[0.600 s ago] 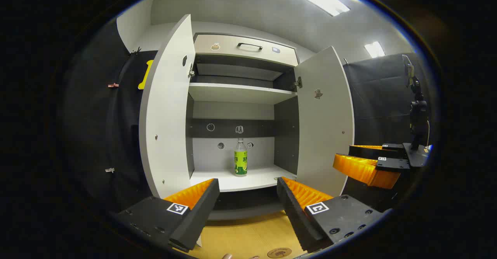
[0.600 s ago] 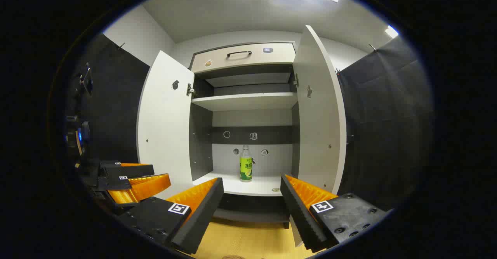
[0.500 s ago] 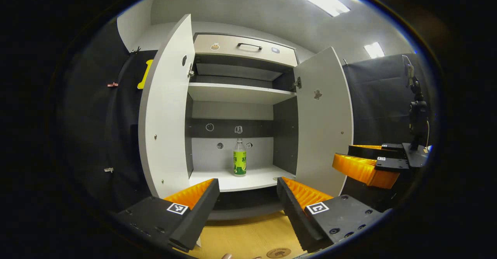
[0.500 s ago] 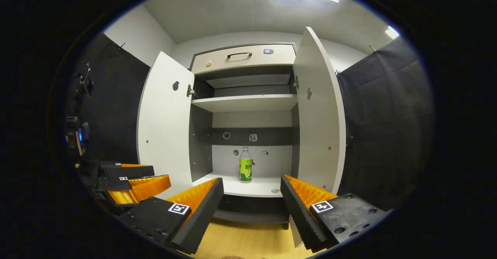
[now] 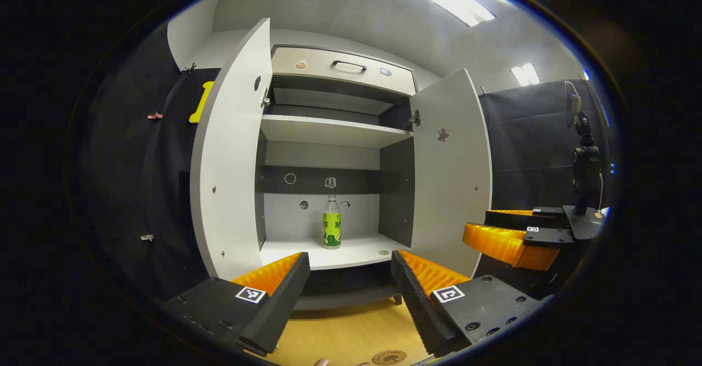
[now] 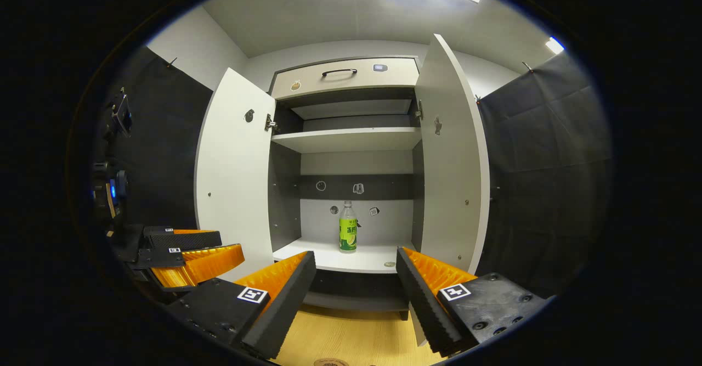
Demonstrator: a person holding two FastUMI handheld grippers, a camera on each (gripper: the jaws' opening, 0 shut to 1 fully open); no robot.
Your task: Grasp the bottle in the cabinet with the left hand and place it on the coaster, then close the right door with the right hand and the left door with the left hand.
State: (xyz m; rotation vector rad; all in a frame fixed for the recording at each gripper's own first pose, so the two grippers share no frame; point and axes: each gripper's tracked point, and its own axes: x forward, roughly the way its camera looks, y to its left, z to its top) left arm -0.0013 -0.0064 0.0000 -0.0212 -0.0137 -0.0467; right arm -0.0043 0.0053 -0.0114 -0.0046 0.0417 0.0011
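Both doors of the cabinet [image 5: 329, 130] stand open, the bottle [image 5: 331, 221] upright on its lower shelf, as the left gripper [image 5: 351, 262] and right gripper [image 6: 356, 262] hover before it, fingers apart and empty, the coaster [image 5: 390, 357] on the table [image 5: 351, 336] below.

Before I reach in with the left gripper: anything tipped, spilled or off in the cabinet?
Nothing stands out. The bottle stands upright on the lower shelf, capped, with no spill around it. Both doors, left door and right door, hang open. A small round thing lies near the shelf's front edge; too small to identify.
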